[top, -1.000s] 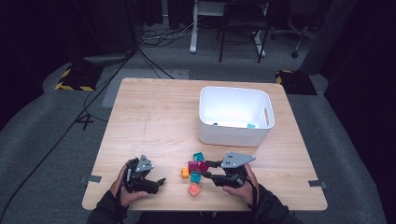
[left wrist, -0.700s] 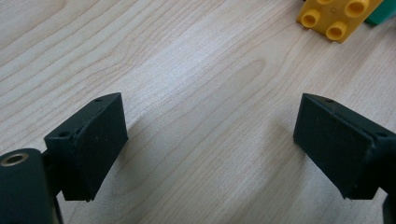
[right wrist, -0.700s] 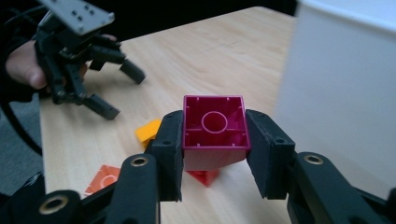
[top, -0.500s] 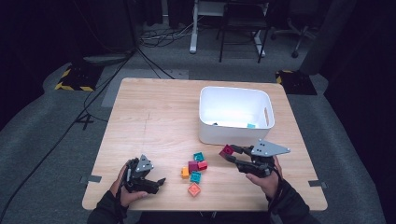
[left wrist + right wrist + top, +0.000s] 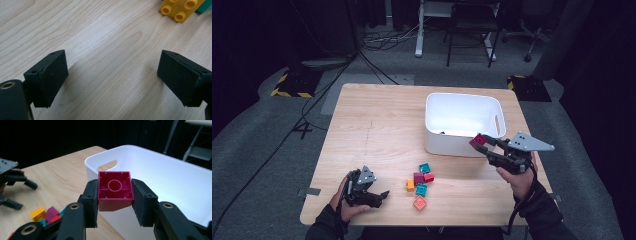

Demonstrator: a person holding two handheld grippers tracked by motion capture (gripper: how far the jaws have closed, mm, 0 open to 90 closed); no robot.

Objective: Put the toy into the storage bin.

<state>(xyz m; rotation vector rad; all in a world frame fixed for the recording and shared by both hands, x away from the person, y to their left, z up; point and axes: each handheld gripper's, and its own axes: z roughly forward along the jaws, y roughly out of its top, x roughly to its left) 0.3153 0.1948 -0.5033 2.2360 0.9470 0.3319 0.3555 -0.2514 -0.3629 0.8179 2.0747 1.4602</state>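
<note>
1. Right claw (image 5: 486, 145) clamped on a magenta brick (image 5: 115, 190), one black pad pressed to each side, hollow underside turned toward the riding camera.
2. Held up off the desk (image 5: 377, 130), just in front of the near wall of the white bin (image 5: 462, 147), close to that wall's right end.
3. Seen from above as a small magenta block (image 5: 478, 141) at the tip of the jaws, with the grey three-cornered plate (image 5: 530, 143) behind it and the right hand (image 5: 519, 177) coming in over the desk's right edge.
4. Left claw (image 5: 379, 196) released, jaws spread wide with only bare wood between them, resting low near the desk's near-left corner in the left hand (image 5: 347, 200).
5. Just beyond its jaws, a yellow brick (image 5: 180, 8), studs up, with a sliver of green behind it.
6. Loose bricks gathered near the middle of the desk's near edge: a teal one (image 5: 425, 168), a red and dark-pink pair (image 5: 424, 177) touching each other, an orange one (image 5: 410, 184), another teal one (image 5: 421, 189), and a coral one (image 5: 419, 203) closest to the edge.
7. White bin standing toward the right side of the desk, something small and dark on its floor, too small to identify.
</note>
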